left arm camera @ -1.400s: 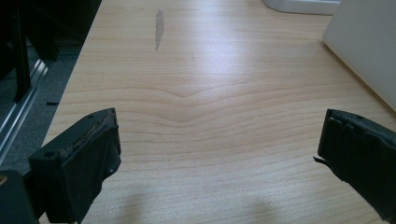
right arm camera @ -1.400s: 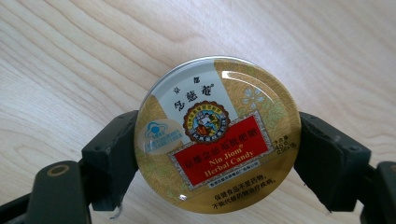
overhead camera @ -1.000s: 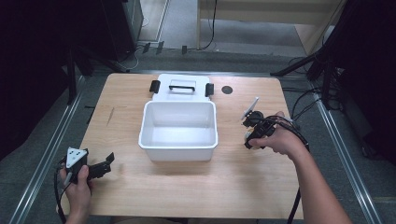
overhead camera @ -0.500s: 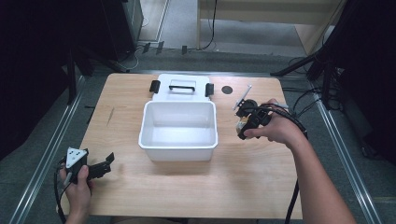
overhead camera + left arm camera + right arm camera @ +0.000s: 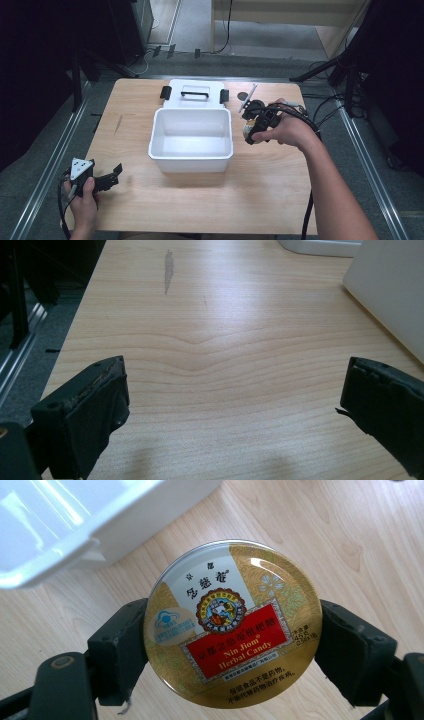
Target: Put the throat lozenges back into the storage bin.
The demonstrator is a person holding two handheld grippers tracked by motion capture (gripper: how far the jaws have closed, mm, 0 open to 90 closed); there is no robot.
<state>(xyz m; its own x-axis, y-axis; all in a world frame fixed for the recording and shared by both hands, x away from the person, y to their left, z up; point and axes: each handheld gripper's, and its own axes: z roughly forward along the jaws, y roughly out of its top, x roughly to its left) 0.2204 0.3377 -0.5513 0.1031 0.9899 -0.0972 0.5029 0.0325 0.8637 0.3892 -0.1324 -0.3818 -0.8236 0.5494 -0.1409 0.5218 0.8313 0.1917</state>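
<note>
Grippers: two. Right gripper (image 5: 254, 131) clamps one round gold candy tin (image 5: 232, 622) between both jaws, held just right of white bin (image 5: 191, 134), above table (image 5: 260, 190). Left gripper (image 5: 111, 176) at near left corner, jaws spread wide, nothing between. One bin, mid-table; one white lid (image 5: 194, 92) with black handle touching its far side. One thin stick-like item (image 5: 248, 98) at far right, unclear what.

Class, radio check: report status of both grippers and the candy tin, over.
Left gripper open, idle at table's near left corner. Right gripper shut on the candy tin, just right of the white bin. Bin empty, nothing between, over.
</note>
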